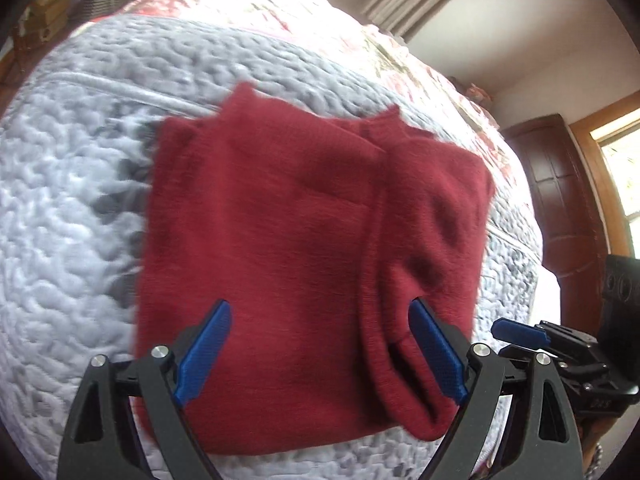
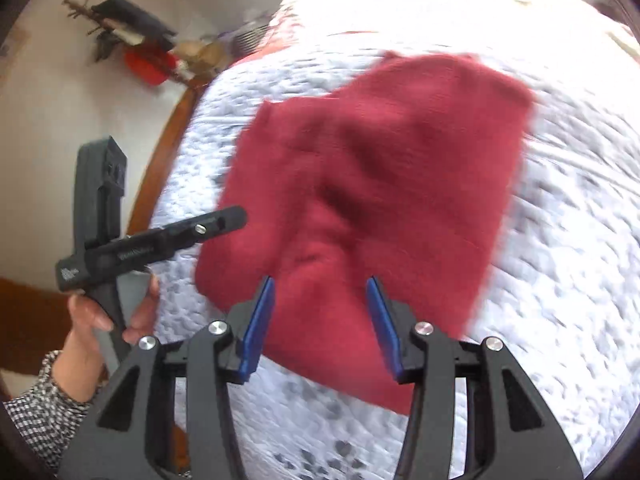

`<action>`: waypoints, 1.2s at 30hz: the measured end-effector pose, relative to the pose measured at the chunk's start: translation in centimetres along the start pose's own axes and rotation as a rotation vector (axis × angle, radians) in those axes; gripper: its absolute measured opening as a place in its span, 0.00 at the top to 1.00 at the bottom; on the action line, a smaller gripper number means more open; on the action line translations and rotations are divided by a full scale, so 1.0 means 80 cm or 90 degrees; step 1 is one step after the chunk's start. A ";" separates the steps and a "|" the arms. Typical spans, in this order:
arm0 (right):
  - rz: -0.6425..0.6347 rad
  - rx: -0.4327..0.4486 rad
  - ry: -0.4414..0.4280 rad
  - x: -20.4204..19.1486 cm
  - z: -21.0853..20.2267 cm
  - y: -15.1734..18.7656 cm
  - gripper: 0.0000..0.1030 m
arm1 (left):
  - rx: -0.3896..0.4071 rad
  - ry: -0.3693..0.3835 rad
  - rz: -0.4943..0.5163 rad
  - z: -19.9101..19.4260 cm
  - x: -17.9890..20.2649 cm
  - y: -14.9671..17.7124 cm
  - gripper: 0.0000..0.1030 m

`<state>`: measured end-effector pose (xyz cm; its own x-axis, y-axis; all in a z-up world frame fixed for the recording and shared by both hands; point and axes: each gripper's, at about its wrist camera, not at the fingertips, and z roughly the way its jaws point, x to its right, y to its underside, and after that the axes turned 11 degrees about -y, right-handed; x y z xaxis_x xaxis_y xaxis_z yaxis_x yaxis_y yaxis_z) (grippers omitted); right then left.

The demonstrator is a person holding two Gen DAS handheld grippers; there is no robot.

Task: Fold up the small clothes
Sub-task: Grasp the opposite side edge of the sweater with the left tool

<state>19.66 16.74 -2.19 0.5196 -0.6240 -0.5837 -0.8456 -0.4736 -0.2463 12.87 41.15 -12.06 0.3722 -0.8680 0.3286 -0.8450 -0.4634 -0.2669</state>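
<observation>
While the bed [image 1: 72, 184] fills most of both views under a pale quilted cover, a flowered spread shows along the top of the left wrist frame, bright with glare. At the centre of that frame lies the red knit garment [image 1: 304, 240], already doubled into a rough rectangle, with a folded-over panel running down its right half and two points sticking up at its top edge. In the right wrist view the same piece sits from centre to upper right, seen at a slant and somewhat blurred.

Soft, light and limp is how it looks; I judge it would sag and slide on itself if lifted by one point, and the fuzzy knit should give the pads fair grip. Best hold would be the two lower corners, pinching all layers together, since a bite on the top layer alone would peel the fold open.

Left tongs [image 1: 320, 350] stand wide apart at the bottom of their own frame, hanging over the garment's lower edge and clamped on nothing. Right tongs [image 2: 320, 326] are likewise apart and empty, over the near corner. At lower left of the right wrist view a hand [image 2: 102, 320] grips the left tool's handle above a checked sleeve [image 2: 44, 416].
</observation>
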 end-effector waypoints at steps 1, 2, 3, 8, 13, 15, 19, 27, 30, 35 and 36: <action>0.006 0.003 0.009 0.009 -0.007 0.006 0.53 | -0.007 0.010 0.006 0.006 0.010 -0.001 0.12; 0.016 0.007 0.018 0.021 -0.014 0.014 0.53 | -0.019 0.023 0.013 0.014 0.022 -0.003 0.12; 0.026 0.010 0.023 0.030 -0.018 0.020 0.53 | -0.032 0.031 0.019 0.023 0.033 -0.004 0.12; 0.075 0.018 0.023 0.073 -0.028 0.050 0.53 | -0.086 0.048 0.019 0.063 0.064 -0.004 0.12; 0.090 0.021 0.027 0.095 -0.038 0.070 0.53 | -0.120 0.061 -0.010 0.089 0.073 -0.003 0.12; 0.094 0.023 0.027 0.101 -0.043 0.074 0.53 | -0.124 0.064 -0.014 0.093 0.077 -0.002 0.13; 0.093 0.027 0.025 0.102 -0.046 0.075 0.53 | -0.131 0.071 -0.015 0.095 0.086 -0.002 0.33; 0.089 0.021 0.034 0.100 -0.038 0.076 0.53 | -0.098 0.070 -0.013 0.080 0.093 0.006 0.77; 0.097 0.019 0.033 0.102 -0.034 0.077 0.53 | -0.067 0.086 -0.017 0.061 0.092 0.007 0.78; 0.097 0.013 0.036 0.095 -0.026 0.077 0.53 | -0.004 0.090 0.002 0.021 0.091 0.008 0.78; 0.096 0.012 0.037 0.092 -0.024 0.076 0.53 | 0.005 0.088 0.005 0.013 0.089 0.008 0.78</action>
<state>18.59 8.08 -6.53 0.3929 -0.7222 -0.5693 -0.9161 -0.3612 -0.1741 15.39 34.51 -10.81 0.3083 -0.8392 0.4480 -0.8444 -0.4583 -0.2774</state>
